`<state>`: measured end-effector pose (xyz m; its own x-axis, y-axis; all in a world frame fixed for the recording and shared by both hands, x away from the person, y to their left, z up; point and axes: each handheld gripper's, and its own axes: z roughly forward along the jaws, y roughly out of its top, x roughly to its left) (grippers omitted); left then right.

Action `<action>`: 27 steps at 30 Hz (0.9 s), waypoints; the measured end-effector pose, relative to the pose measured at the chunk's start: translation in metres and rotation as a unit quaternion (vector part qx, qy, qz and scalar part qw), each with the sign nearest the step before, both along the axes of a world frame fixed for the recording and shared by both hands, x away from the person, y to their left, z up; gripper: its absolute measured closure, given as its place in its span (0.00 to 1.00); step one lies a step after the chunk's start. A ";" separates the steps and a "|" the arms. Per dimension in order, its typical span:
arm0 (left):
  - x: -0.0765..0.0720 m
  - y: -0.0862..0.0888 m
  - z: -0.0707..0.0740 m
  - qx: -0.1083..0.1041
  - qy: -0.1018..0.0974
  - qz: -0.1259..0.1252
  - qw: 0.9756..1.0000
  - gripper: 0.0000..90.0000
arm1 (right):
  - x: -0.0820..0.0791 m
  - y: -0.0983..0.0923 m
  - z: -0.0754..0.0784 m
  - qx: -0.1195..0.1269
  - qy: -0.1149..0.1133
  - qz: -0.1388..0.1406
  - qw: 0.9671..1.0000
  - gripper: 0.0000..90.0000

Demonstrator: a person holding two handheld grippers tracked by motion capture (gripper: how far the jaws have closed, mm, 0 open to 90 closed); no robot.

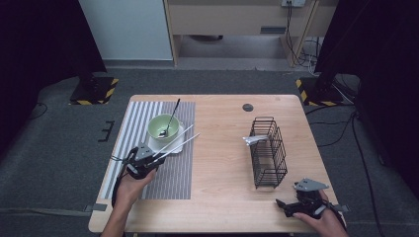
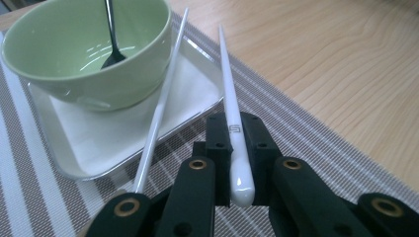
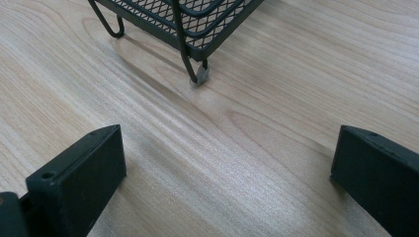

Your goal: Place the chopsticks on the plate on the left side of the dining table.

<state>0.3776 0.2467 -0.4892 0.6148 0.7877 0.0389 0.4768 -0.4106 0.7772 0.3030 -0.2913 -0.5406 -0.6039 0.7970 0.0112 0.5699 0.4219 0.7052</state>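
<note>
1. Over the table in the high view, the left gripper [image 1: 143, 160] sits at the near edge of the striped placemat [image 1: 173, 182], with two white chopsticks [image 1: 179, 140] fanning up and right from it across the white dish [image 1: 174, 147]. A green bowl [image 1: 163, 127] with a dark spoon [image 1: 171, 120] stands on that dish. The right gripper [image 1: 302, 203] rests near the table's front right corner, just short of the black wire basket [image 1: 269, 153], well apart from the chopsticks.

2. Along the left gripper view, the jaws are clamped tight on the thick butt end of one chopstick [image 2: 233, 126]. The other chopstick [image 2: 157, 118] lies outside the left jaw, leaning over the dish rim [image 2: 74, 170] beside the bowl [image 2: 84, 49]; whether anything pins it I cannot tell. They look light, stiff and glossy, so probably slippery and prone to swivelling; a hold near the thick end suits them.

3. Down the right gripper view, the jaws stand wide apart over bare wood with nothing between them; a foot of the basket [image 3: 200, 74] lies ahead.
</note>
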 end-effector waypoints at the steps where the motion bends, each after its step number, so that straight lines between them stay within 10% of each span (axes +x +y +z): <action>1: 0.000 0.001 -0.002 0.001 0.002 0.000 1.000 0.92 | 0.000 0.000 0.000 0.000 0.000 0.001 1.000 0.00; 27: 0.007 0.007 -0.021 0.055 0.028 -0.005 0.998 0.92 | 0.000 0.000 0.000 0.000 0.000 0.001 1.000 0.00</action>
<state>0.3846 0.2532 -0.5106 0.6255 0.7750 0.0903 0.5141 -0.4965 0.6995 0.3031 -0.2914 -0.5406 -0.6048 0.7963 0.0101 0.5687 0.4230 0.7055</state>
